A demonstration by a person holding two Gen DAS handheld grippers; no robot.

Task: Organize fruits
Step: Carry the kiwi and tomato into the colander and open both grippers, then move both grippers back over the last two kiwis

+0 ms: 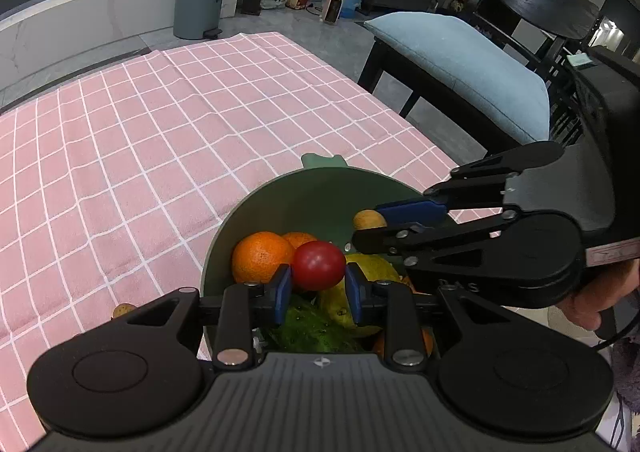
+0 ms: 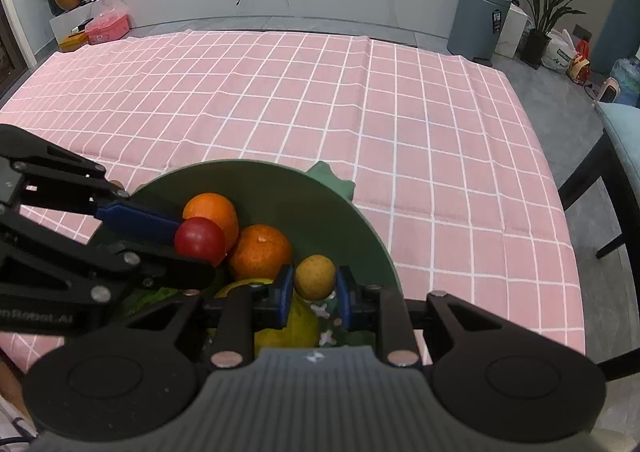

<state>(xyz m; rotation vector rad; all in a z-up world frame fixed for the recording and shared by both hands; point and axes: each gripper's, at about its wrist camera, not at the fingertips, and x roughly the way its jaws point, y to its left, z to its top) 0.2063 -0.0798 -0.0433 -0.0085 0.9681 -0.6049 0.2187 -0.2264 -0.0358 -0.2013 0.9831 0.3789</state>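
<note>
Fruit fills my green bowl (image 2: 360, 236), which sits on the pink checked cloth (image 2: 320, 100) close to me.

Nearest, my left gripper (image 1: 319, 284) is squeezed onto a small red fruit (image 1: 319, 265). It is round, smooth and shiny, and I hold it just over the bowl. My right gripper (image 2: 314, 292) is pinched tight on a little yellow-brown fruit (image 2: 315, 277). That one is round too, with a dull, speckled skin, and it also hangs over the bowl.

Under my grippers I see a big yellow fruit (image 2: 292, 328) and a bumpy green one (image 1: 308, 328) lying in the bowl. A bit further in sit two oranges (image 2: 260, 252), bright and dimpled, touching each other. The red fruit is right beside them.

One more small yellow-brown fruit (image 1: 122, 309) lies on the cloth, just outside the bowl on the left.

Beyond the table I see a grey bin (image 2: 478, 18) and a blue cushion (image 1: 460, 64) on a dark chair.
</note>
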